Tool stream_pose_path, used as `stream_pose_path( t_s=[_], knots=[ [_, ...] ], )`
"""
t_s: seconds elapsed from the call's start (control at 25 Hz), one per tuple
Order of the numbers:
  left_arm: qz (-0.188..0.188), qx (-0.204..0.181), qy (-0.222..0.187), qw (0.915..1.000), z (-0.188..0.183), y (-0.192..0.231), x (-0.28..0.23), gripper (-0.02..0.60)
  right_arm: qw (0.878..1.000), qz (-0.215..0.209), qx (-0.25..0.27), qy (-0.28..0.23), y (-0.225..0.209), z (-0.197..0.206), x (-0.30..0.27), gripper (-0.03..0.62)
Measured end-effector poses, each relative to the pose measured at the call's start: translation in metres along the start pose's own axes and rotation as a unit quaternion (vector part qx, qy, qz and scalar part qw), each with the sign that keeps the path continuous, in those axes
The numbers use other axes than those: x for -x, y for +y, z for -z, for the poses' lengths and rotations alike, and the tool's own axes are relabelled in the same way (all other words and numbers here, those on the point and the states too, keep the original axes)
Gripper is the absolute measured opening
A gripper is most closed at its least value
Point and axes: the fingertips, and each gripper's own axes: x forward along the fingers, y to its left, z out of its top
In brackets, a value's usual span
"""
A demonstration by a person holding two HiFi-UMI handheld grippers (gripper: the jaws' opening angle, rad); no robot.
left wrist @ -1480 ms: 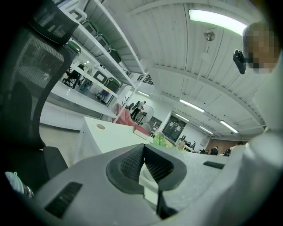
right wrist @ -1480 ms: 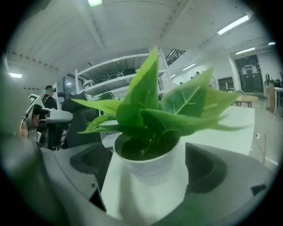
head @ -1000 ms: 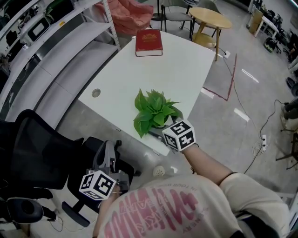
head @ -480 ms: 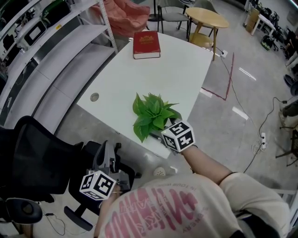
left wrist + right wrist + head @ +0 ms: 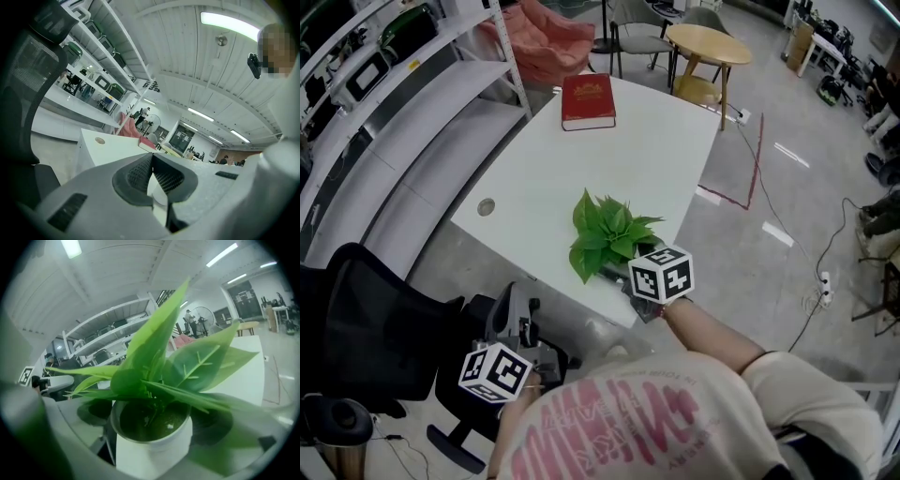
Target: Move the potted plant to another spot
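Observation:
The potted plant (image 5: 609, 230), green leaves in a small white pot (image 5: 154, 448), stands near the front edge of the white table (image 5: 619, 141). My right gripper (image 5: 623, 272) reaches in from the table edge with the pot between its jaws. Those jaws have just been closing, but a dark gap still shows to the left of the pot, so they stand open around it. My left gripper (image 5: 508, 295) hangs low over the black chair, away from the table. In the left gripper view its pads (image 5: 140, 171) meet at the tips with nothing between them.
A red book (image 5: 588, 101) lies at the table's far end, and a round cable hole (image 5: 486, 206) sits near its left edge. A black office chair (image 5: 375, 319) stands at the left front, shelving (image 5: 412, 84) runs along the left, and a round wooden table (image 5: 715, 42) stands beyond.
The right gripper's marker cube has rolled slightly beside the plant. The plant keeps its place on the table and the left gripper stays put; the head view has shifted a little.

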Motion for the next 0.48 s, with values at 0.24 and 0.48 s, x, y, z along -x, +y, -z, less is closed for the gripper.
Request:
stream_pose_path(
  t_s=[0.24, 0.48],
  knots=[
    [0.003, 0.001, 0.004, 1.0, 0.004, -0.005, -0.007, 0.003, 0.996, -0.008, -0.083, -0.019, -0.014, -0.006, 0.007, 0.525],
    [0.009, -0.002, 0.011, 0.9999, 0.007, -0.011, -0.015, 0.003, 0.989, -0.02, -0.142, -0.046, -0.021, -0.014, 0.017, 0.525]
  ],
)
